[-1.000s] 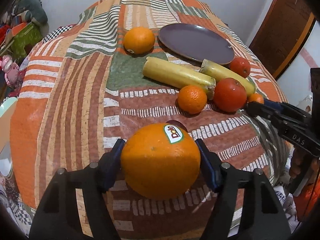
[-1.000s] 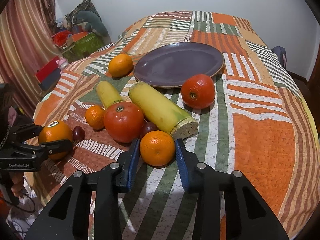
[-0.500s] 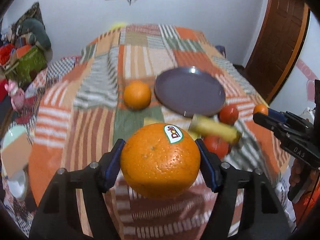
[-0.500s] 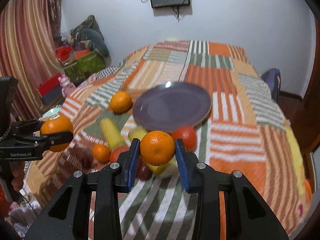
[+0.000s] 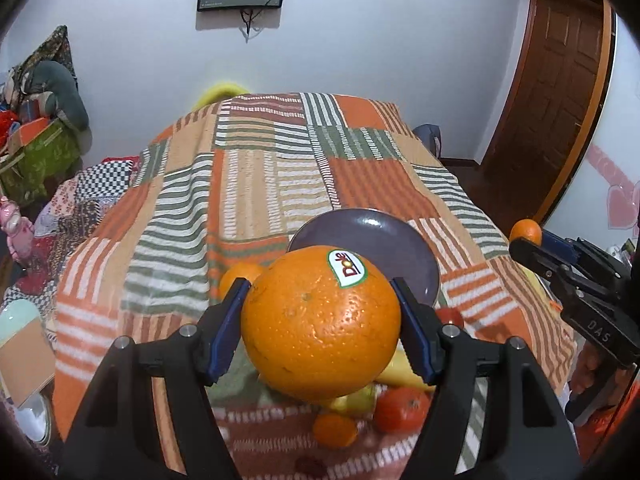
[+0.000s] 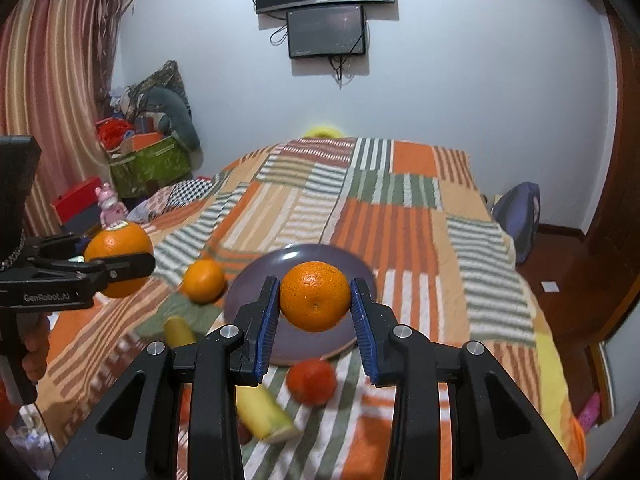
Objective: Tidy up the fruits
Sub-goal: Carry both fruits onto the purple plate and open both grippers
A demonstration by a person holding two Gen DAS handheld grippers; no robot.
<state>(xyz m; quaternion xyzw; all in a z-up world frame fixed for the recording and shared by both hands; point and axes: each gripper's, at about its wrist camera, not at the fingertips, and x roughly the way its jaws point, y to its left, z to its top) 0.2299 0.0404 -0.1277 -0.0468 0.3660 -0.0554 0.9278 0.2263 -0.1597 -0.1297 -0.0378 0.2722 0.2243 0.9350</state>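
We grip the large orange [image 5: 320, 322] in our left gripper [image 5: 320, 328] and the small orange [image 6: 315, 296] in our right gripper [image 6: 315, 312], above the purple plate [image 6: 256, 292].

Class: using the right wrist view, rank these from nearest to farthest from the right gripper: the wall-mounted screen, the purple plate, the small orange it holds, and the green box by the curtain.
1. small orange, clamped between the jaws of the right gripper.
2. purple plate, just beyond, on the bedspread.
3. green box, far left, beside the curtain.
4. wall-mounted screen, high on the back wall.
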